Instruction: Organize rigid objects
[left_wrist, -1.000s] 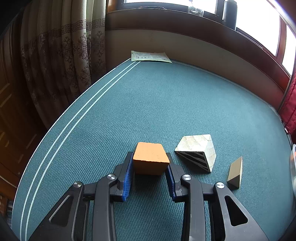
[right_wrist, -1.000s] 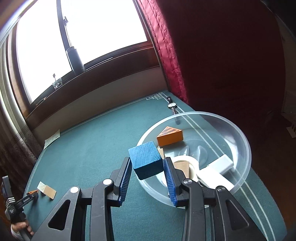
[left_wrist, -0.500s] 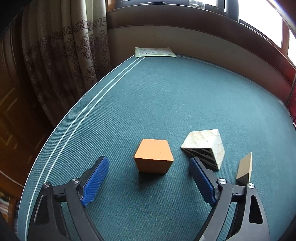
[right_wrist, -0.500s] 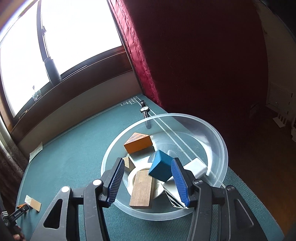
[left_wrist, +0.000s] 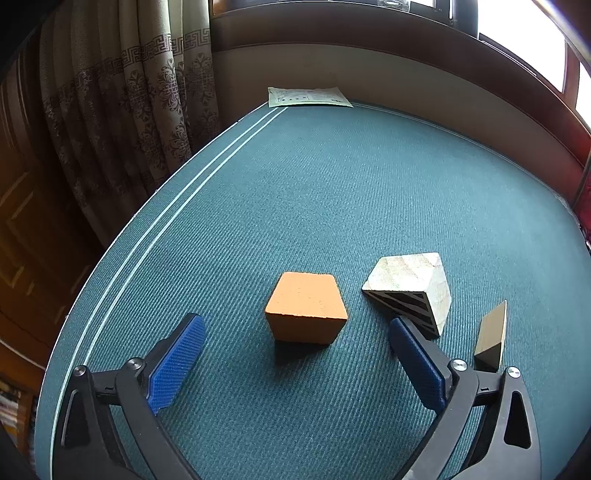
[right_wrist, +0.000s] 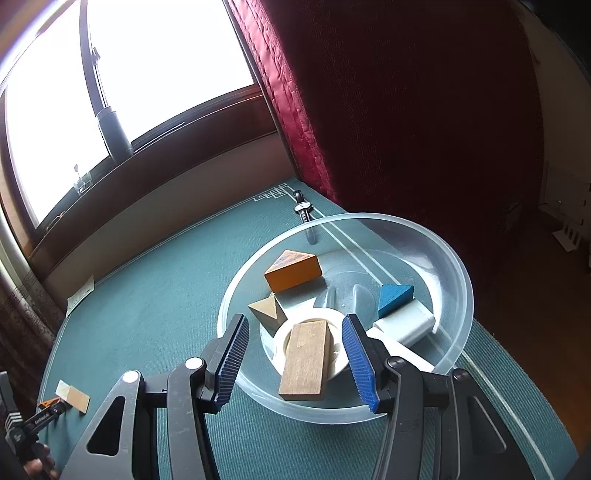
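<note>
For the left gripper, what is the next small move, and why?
Probably close the left gripper on the orange block. Its jaws are opening wide, the block sits on the green cloth between them untouched, and other blocks already lie in the clear bowl.

On your left, the cube (left_wrist: 306, 312) sits on the tablecloth (left_wrist: 332, 184), a striped block (left_wrist: 410, 288) right of it, a wedge (left_wrist: 491, 341) farther right. On your right, the bowl (right_wrist: 458, 321) holds several blocks (right_wrist: 293, 273).

Orange block (left_wrist: 306, 312) on teal cloth (left_wrist: 332, 192); pale wedge (left_wrist: 410, 286) has a black-striped face.
</note>
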